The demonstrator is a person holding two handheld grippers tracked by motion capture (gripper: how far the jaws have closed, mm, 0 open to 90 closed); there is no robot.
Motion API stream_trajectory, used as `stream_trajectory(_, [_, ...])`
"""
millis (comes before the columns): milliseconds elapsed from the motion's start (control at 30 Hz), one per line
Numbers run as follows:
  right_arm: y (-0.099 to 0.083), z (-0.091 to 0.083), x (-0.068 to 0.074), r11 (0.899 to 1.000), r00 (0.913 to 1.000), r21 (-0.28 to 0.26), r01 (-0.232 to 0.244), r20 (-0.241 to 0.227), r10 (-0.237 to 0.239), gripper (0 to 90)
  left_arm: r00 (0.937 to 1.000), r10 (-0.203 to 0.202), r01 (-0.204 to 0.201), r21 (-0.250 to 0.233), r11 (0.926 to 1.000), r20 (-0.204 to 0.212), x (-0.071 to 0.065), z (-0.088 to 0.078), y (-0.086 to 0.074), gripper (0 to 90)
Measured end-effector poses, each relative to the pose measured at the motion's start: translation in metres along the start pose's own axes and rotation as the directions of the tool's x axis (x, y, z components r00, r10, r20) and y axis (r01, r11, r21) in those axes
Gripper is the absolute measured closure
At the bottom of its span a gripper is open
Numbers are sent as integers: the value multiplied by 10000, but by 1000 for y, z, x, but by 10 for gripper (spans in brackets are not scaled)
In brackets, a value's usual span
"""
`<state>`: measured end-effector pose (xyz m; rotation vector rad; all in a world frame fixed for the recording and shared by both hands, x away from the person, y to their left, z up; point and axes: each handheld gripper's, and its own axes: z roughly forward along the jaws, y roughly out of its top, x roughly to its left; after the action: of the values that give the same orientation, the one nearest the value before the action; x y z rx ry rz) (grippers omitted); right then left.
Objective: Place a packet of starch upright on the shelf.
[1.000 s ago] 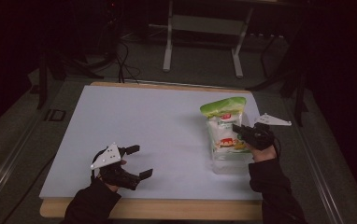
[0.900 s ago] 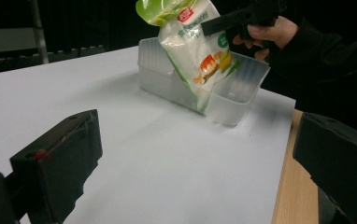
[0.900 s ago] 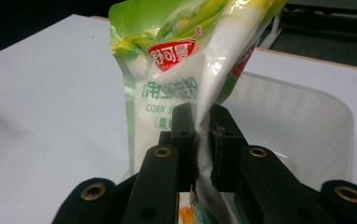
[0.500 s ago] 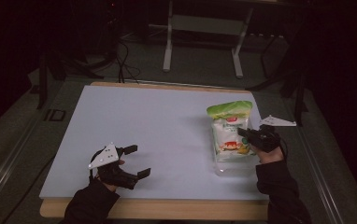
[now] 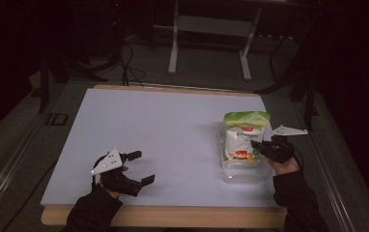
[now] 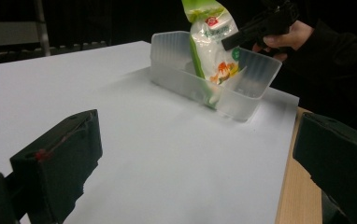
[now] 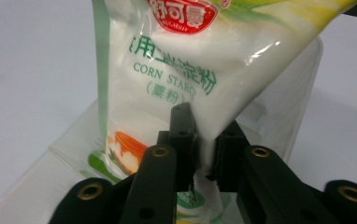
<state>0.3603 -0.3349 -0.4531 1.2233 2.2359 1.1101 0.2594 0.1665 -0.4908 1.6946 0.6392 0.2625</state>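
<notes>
A white sheet (image 5: 163, 140) covers nearly the whole top of the wooden table (image 5: 173, 216), whose bare edge shows along the near side and at the far edge. Toward the right side of the sheet stands a clear plastic container (image 5: 243, 171), a shallow rectangular tub with ribbed walls; in the left gripper view the same tub (image 6: 176, 74) sits near the sheet's corner, close to the wooden edge. Inside it stands a bag of corn starch (image 5: 243, 140), white with a green top and a red logo, its lower end down in the tub and its top leaning above the rim; the left gripper view shows the bag (image 6: 211, 44) tilted, and the right gripper view shows its printed face (image 7: 186, 70) close up, with green lettering and an orange picture near the bottom. The right gripper (image 5: 259, 145), held in a hand at the right edge of the table, is pinched tight on the side edge of the bag, with the film caught between its two black jaws and almost no gap left, as the right gripper view (image 7: 204, 140) shows. The left gripper (image 5: 141, 168) rests low over the near left part of the sheet, well apart from the tub, its jaws spread wide with nothing between them.
</notes>
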Motion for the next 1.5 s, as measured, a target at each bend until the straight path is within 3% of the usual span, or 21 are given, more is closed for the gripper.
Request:
stream_trajectory(267, [-2, 3, -2, 9998, 9998, 99, -169, 76, 169, 771, 10000, 32, -32, 43, 10000, 69, -2, 2, 0, 19])
stream_trajectory(367, [-2, 2, -3, 9997, 9996, 141, -216, 180, 213, 698, 10000, 48, -48, 39, 10000, 74, -2, 2, 0, 19])
stream_trajectory(400, [-2, -1, -4, 9992, 9990, 54, -387, 206, 386, 625, 10000, 66, -66, 30, 10000, 62, -2, 2, 0, 19])
stream_trajectory(467, [-2, -2, -4, 9989, 9986, 25, -468, 247, 467, 625, 10000, 66, -66, 30, 10000, 62, -2, 2, 0, 19])
stream_trajectory(500, [0, -9, -4, 9980, 9979, -201, -592, 246, 597, 454, 9999, 97, -97, 67, 9999, 57, -2, 3, 0, 19])
stream_trajectory(533, [0, -9, -4, 9980, 9979, -201, -592, 246, 597, 454, 9999, 105, -105, 83, 9999, 61, -2, 3, 0, 19])
stream_trajectory(600, [3, -17, -1, 9976, 9981, -436, -544, 266, 556, 329, 9999, 122, -122, 100, 9999, 90, -2, 3, -1, 19])
stream_trajectory(667, [3, -17, -1, 9976, 9981, -436, -544, 266, 556, 329, 9999, 146, -147, 116, 9998, 89, -3, 3, -1, 19])
stream_trajectory(767, [6, -27, 7, 9943, 9982, -882, -594, -59, 592, 123, 9997, 176, -178, 146, 9997, 139, -4, 4, -1, 19])
stream_trajectory(833, [7, -30, 12, 9926, 9982, -1086, -551, -306, 521, 134, 9996, 218, -221, 206, 9995, 156, -5, 5, -2, 19])
stream_trajectory(967, [8, -33, 27, 9913, 9998, -1316, -62, -178, 39, 134, 9994, 302, -306, 190, 9994, 182, -6, 4, -1, 19])
stream_trajectory(1100, [6, -31, 36, 9875, 9954, -1577, -29, -955, -124, 138, 9994, 260, -262, 78, 9996, 233, -6, 3, -2, 19])
stream_trajectory(1267, [2, -29, 48, 9853, 9943, -1699, 173, -1009, -348, 139, 9993, 308, -310, 87, 9995, 216, -7, 3, -2, 19])
stream_trajectory(1367, [-3, -27, 61, 9820, 9871, -1815, 522, -1398, -783, 139, 9988, 444, -447, 146, 9989, 206, -8, 3, -2, 19])
stream_trajectory(1500, [-7, -26, 72, 9777, 9816, -1912, 869, -1512, -1168, 139, 9986, 474, -478, 186, 9987, 225, -8, 4, -3, 19])
